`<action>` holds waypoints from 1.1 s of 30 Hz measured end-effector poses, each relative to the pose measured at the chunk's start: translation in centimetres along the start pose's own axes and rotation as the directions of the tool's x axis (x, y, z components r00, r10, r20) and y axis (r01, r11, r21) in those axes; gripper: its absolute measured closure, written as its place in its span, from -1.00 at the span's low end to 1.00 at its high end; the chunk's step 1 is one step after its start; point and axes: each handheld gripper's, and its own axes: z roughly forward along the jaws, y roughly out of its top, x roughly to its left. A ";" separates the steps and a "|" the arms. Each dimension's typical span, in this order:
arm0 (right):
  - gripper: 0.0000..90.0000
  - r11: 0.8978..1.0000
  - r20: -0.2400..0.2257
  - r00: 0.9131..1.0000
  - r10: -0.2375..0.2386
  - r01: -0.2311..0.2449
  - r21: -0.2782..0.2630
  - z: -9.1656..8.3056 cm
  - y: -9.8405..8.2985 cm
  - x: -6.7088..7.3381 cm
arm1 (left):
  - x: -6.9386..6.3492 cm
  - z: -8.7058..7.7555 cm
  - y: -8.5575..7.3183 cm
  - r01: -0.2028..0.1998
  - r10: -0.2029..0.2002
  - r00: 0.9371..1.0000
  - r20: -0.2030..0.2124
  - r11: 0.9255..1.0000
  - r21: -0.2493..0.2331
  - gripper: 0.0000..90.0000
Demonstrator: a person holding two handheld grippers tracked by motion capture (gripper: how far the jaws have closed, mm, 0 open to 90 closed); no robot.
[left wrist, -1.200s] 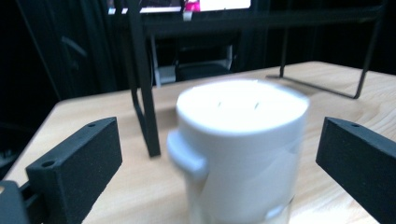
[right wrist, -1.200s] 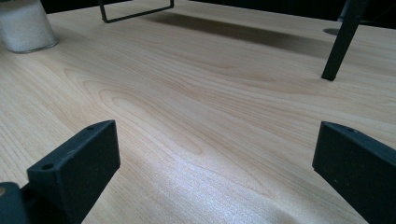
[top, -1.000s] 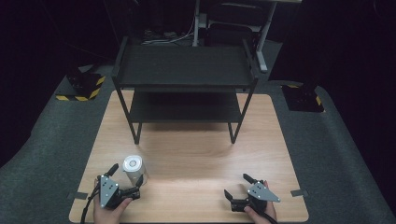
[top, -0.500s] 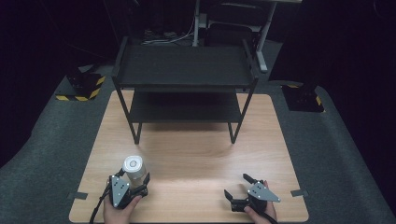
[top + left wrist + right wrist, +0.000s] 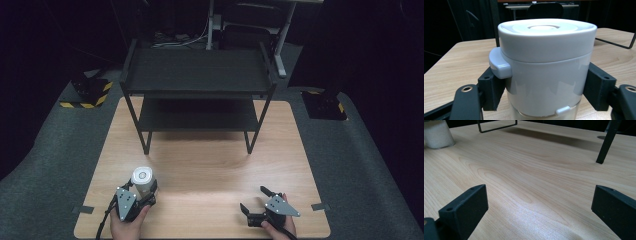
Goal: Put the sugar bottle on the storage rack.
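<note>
A jar (image 5: 141, 179) with a white lid and a clear body stands upright at the table's near left. My left gripper (image 5: 143, 191) holds it from the near side. In the left gripper view the jar (image 5: 546, 62) stands between the two black jaws, and each pad presses its side just below the lid. My right gripper (image 5: 252, 197) rests low at the near right of the table, open, with bare wood between its jaws (image 5: 539, 212). The jar's base (image 5: 437, 133) shows far off in the right gripper view.
A black two-level shelf rack (image 5: 197, 70) stands on the far half of the wooden table (image 5: 210, 160). One of its legs (image 5: 606, 142) rises ahead of the right gripper. Tape marks sit at the table's near corners.
My left gripper has moved right and forward to the jar and closed around it. The right gripper has stayed where it was.
</note>
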 end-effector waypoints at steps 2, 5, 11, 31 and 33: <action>-0.99 1.000 -0.001 1.000 0.000 0.000 -0.001 0.0 0.0 0.0 | 0.1 -0.1 0.0 -0.002 0.002 1.000 0.002 1.000 -0.001 -0.37; -0.99 1.000 -0.001 1.000 -0.001 0.001 -0.001 0.0 0.0 0.0 | 0.1 -0.1 0.0 -0.002 0.002 1.000 0.002 1.000 0.001 -0.37; -0.99 1.000 -0.003 1.000 0.000 0.000 -0.003 0.0 -0.1 -0.1 | 0.1 -0.2 0.2 -0.003 0.003 1.000 0.007 1.000 0.007 -0.37; -0.99 1.000 -0.002 1.000 -0.005 0.005 -0.006 0.0 -0.1 0.0 | -0.5 0.7 3.2 0.000 0.001 0.998 0.064 1.000 -0.013 -0.37; -0.99 1.000 -0.004 1.000 -0.007 0.007 -0.006 0.0 -0.1 -0.1 | -0.7 1.2 4.3 -0.006 0.007 0.997 0.071 1.000 -0.024 -0.37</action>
